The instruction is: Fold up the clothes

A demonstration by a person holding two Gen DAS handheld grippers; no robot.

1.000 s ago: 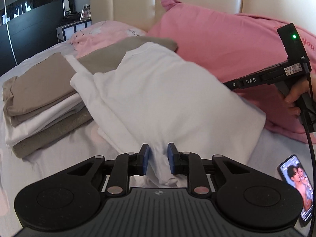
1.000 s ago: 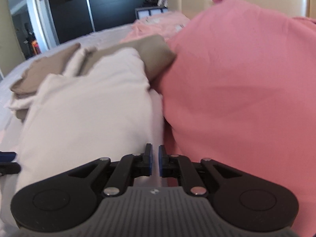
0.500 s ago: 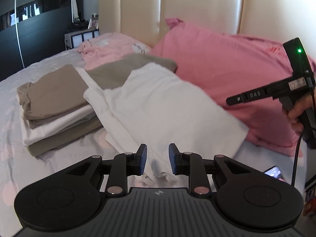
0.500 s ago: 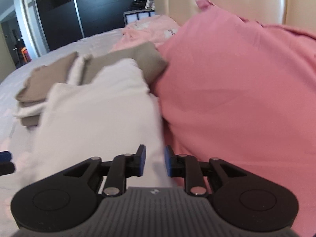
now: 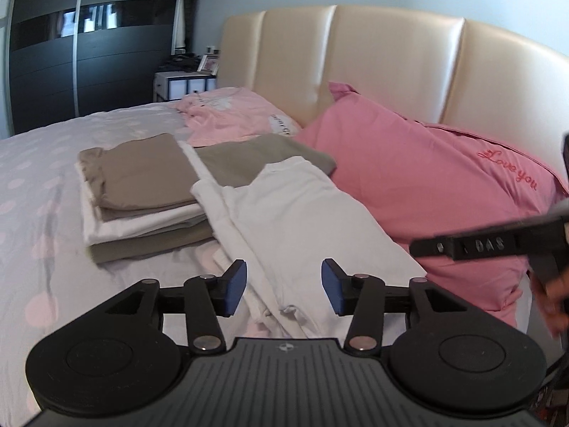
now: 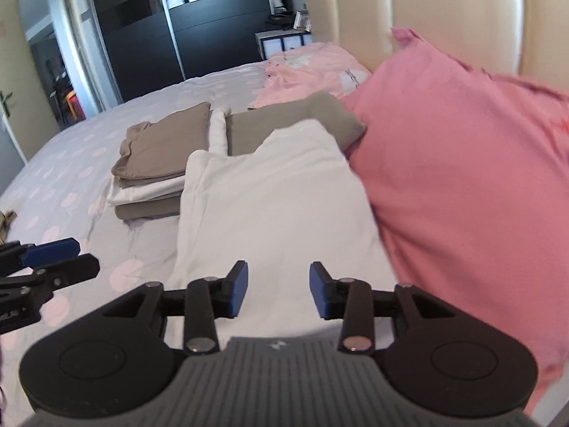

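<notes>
A: Nearest first, what are the two tools doing?

B: The left gripper (image 5: 283, 291) has its fingers (image 5: 234, 286) spread; they have just been opening, and nothing is pinched. The white shirt (image 5: 306, 220) lies under the gap, on the bed (image 5: 39, 192). The right gripper (image 6: 278, 290) is the same: fingers apart, just opened, no cloth between the pads.

A: And the shirt itself?

B: Folded long, running toward twelve o'clock from both grippers. At about ten o'clock, just beside it, sits a stack of folded clothes (image 5: 142, 199), brown on top. A grey-brown garment (image 5: 263, 158) lies under the shirt's far end.

A: Farther back?

B: A pink pillow (image 5: 437, 181) touching the shirt at two o'clock, then the cream headboard (image 5: 391, 60).
</notes>
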